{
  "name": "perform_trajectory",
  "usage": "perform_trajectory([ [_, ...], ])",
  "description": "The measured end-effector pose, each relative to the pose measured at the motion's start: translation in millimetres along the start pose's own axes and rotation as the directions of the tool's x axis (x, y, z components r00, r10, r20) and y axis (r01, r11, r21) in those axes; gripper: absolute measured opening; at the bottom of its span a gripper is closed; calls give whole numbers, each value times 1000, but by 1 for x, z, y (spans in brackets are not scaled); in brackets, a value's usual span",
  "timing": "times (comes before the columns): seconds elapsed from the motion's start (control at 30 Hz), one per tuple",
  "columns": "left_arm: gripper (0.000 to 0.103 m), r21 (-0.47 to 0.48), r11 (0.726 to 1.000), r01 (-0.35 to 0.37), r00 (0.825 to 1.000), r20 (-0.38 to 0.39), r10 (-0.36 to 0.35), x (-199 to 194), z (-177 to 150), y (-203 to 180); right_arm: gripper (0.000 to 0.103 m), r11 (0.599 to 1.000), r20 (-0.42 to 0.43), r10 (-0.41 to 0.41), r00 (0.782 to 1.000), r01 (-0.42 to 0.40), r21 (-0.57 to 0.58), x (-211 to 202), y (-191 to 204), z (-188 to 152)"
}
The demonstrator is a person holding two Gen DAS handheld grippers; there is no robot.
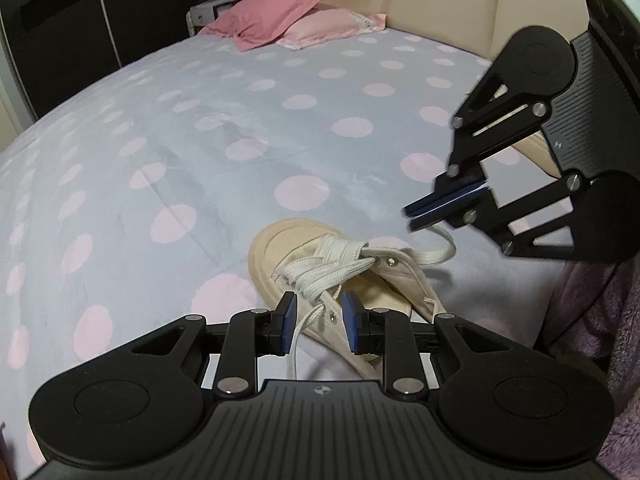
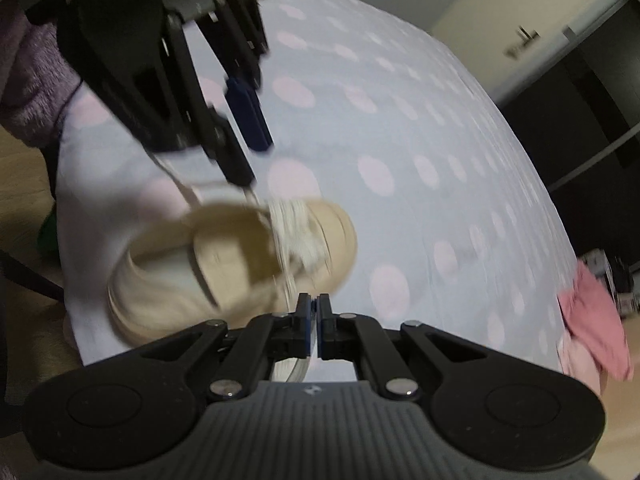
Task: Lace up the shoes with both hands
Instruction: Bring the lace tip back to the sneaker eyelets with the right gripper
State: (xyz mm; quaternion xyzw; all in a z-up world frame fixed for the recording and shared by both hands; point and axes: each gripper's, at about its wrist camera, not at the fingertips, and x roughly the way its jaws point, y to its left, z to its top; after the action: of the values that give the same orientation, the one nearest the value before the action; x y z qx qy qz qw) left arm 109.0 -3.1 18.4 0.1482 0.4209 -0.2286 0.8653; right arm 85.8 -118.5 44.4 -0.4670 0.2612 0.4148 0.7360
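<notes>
lower eyelets of the cream sneaker are laced, upper ones empty; right claw pinches one lace end, left claw gapes around the other lace.

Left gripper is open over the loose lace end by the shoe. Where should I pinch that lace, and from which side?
Pinch the loose lace just below the eyelet, where it runs straight between the left gripper pads. Come from the heel side, along the shoe, fingers either side of the strand. The right gripper already clamps the other lace end.
</notes>
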Motion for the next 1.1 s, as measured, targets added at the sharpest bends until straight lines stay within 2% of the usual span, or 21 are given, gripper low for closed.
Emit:
perform_trajectory([
  [0.23, 23, -21, 1000, -4, 1000, -30, 3, 5, -2, 5, 3, 990, 31, 84, 996, -80, -113, 25, 12, 32],
  [0.43, 24, -19, 1000, 6, 1000, -21, -6, 3, 0, 7, 6, 986, 35, 97, 995, -91, -137, 38, 14, 38],
  [0.5, 24, -14, 1000, 6, 1000, -18, -6, 4, 1, 6, 17, 987, 44, 98, 994, -91, -131, 36, 13, 39],
  [0.57, 24, -9, 1000, 5, 1000, -16, -5, 4, 1, 5, 24, 989, 52, 92, 994, -85, -123, 35, 13, 39],
  [0.77, 24, -9, 1000, 2, 1000, -8, -2, 2, 0, 5, 40, 997, 82, 66, 994, -63, -49, 25, 1, 33],
  [0.97, 24, -2, 1000, 17, 1000, -1, -17, 0, -2, 4, 40, 995, 91, 68, 994, -74, 64, 21, -12, 22],
  [1.1, 24, 8, 999, 33, 999, -4, -33, 1, -5, 2, 40, 980, 102, 114, 988, -129, 151, 19, -20, 15],
])
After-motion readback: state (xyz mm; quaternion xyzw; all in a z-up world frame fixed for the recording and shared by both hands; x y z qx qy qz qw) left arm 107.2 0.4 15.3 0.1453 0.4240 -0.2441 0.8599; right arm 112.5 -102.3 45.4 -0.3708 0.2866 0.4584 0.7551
